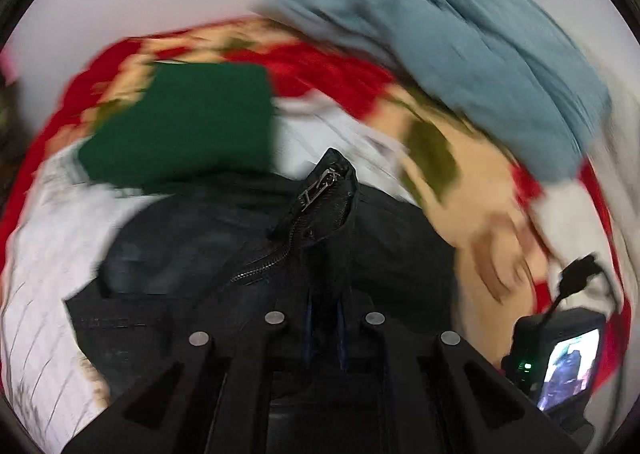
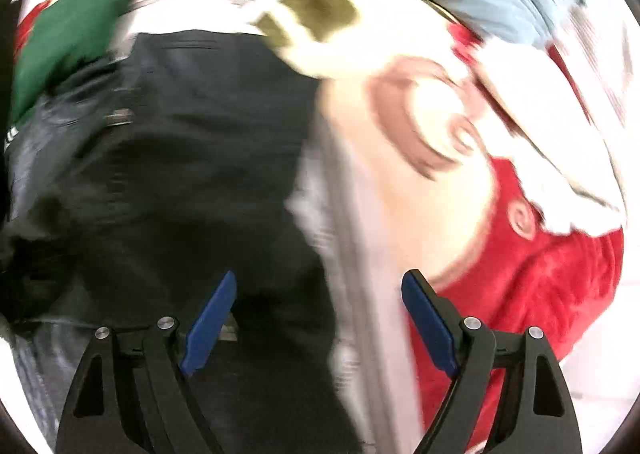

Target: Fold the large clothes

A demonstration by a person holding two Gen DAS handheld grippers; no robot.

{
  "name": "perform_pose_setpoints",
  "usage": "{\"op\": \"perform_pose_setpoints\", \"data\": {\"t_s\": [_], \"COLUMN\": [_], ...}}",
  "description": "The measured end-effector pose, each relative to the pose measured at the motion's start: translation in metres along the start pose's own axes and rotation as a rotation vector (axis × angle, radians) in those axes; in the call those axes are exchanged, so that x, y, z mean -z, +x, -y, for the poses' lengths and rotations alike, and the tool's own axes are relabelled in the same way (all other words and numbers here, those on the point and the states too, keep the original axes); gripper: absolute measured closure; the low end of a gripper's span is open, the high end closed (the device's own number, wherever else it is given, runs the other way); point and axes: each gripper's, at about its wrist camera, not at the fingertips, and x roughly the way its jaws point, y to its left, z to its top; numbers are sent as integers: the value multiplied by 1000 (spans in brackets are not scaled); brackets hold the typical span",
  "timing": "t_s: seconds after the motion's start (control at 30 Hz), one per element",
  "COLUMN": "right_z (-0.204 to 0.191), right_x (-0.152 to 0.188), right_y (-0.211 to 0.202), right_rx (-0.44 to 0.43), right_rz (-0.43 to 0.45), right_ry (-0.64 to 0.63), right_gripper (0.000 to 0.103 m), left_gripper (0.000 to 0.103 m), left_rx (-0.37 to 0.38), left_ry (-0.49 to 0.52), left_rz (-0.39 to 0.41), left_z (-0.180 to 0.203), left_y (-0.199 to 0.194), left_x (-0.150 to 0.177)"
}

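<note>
Your left gripper (image 1: 325,318) points steeply down, pinched tight on the zippered edge of the black jacket (image 1: 320,194), which is spread on the red floral blanket (image 2: 532,274). Your right gripper (image 2: 320,318) hangs wide open over the jacket's edge, gripping nothing. A green garment (image 1: 184,122) and blue garment (image 1: 480,54) lie beyond

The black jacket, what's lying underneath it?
Under the black jacket a white striped cloth lies on a red patterned blanket. Whatever sits beneath the jacket's middle is covered.
</note>
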Motion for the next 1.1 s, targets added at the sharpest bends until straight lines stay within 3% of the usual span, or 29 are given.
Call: {"op": "perform_pose_setpoints", "data": {"t_s": [0.07,0.17,0.2,0.3,0.37,0.47,0.53,0.63,0.7,0.83,0.87,0.93,0.97,1.03,1.1], "right_z": [22,46,55,71,82,93,93,83,72,37,27,9,0,-19,-35], "right_x": [3,8,9,12,15,15,13,8,6,2,0,-1,-2,-5,-9], "right_y": [7,13,15,17,13,10,10,12,16,41,49,60,61,56,49], "right_rx": [16,22,8,-43,-87,-189,-255,-341,-380,-362,-356,-378,-359,-324,-342], "right_rz": [-18,-44,-55,-68,-72,-77,-89,-111,-130,-170,-184,-201,-194,-162,-157], "right_ry": [29,66,82,128,166,213,219,183,148,20,-12,-61,-84,-143,-165], "right_gripper": [17,16,16,17,17,17,16,16,16,17,20,47,50,66,78], "left_gripper": [96,91,81,6,5,5,5,5,5,5,5,5,3,3,3], "left_rx": [42,31,38,119,116,53,-12,-193,-324,-478,-494,-516,-518,-518,-509], "left_ry": [34,62,59,13,-28,-99,-148,-164,-153,-148,-146,-157,-173,-203,-219], "left_rz": [-59,-116,-133,-172,-149,-130,-107,-105,-165,-333,-352,-353,-343,-337,-333], "left_z": [20,32,31,19,5,-36,-73,-128,-163,-210,-214,-221,-224,-233,-240], "left_y": [21,42,47,53,43,22,4,-17,-17,18,26,37,40,42,44], "left_x": [6,19,20,27,31,34,44,73,99,149,153,154,152,146,142]}}
